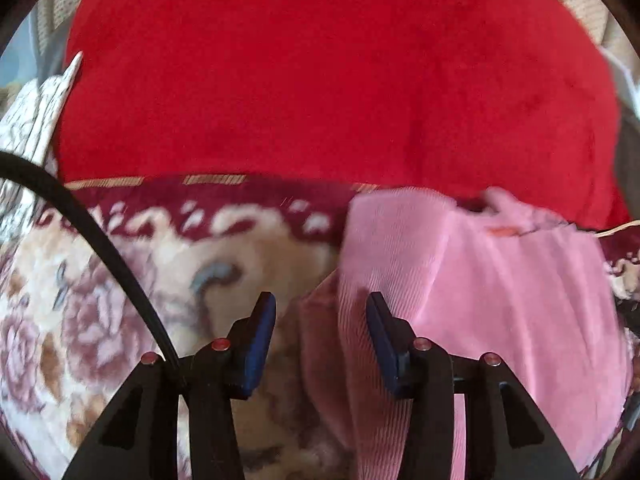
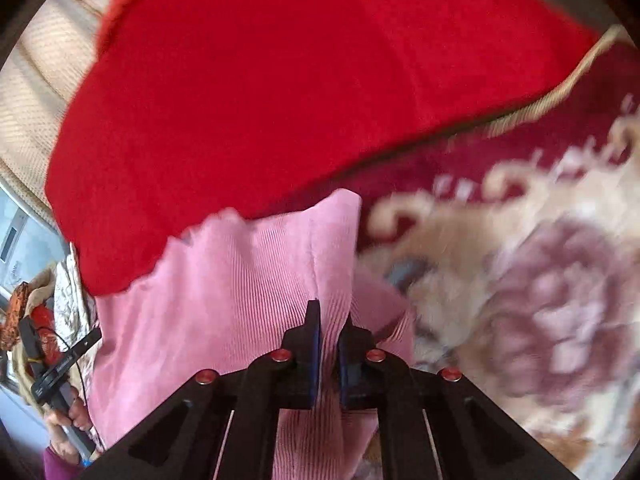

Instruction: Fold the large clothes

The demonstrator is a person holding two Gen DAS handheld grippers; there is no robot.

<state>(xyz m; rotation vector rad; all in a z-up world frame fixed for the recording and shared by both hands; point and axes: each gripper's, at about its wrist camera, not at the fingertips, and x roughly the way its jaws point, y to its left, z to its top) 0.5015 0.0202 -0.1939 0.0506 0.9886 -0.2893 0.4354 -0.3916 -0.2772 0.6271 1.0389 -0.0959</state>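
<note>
Pink ribbed garment (image 2: 240,288) pinched between nearly closed fingers (image 2: 314,344) of right gripper (image 2: 329,330), fold of cloth running up through the narrow gap. Left gripper (image 1: 321,312) spread wide, fingers (image 1: 262,328) apart, nothing between them, garment edge (image 1: 460,280) just beside right-hand finger. Garment draped over floral blanket (image 1: 100,300), top edge meeting red blanket (image 1: 320,72) beyond.

Both views are bright and evenly lit, with soft shadows. Motion blur smears the floral blanket (image 2: 540,300) and red fabric (image 1: 320,80), worst at the right in the right wrist view. Fisheye bending curves the edges, ringed by dark vignette.
</note>
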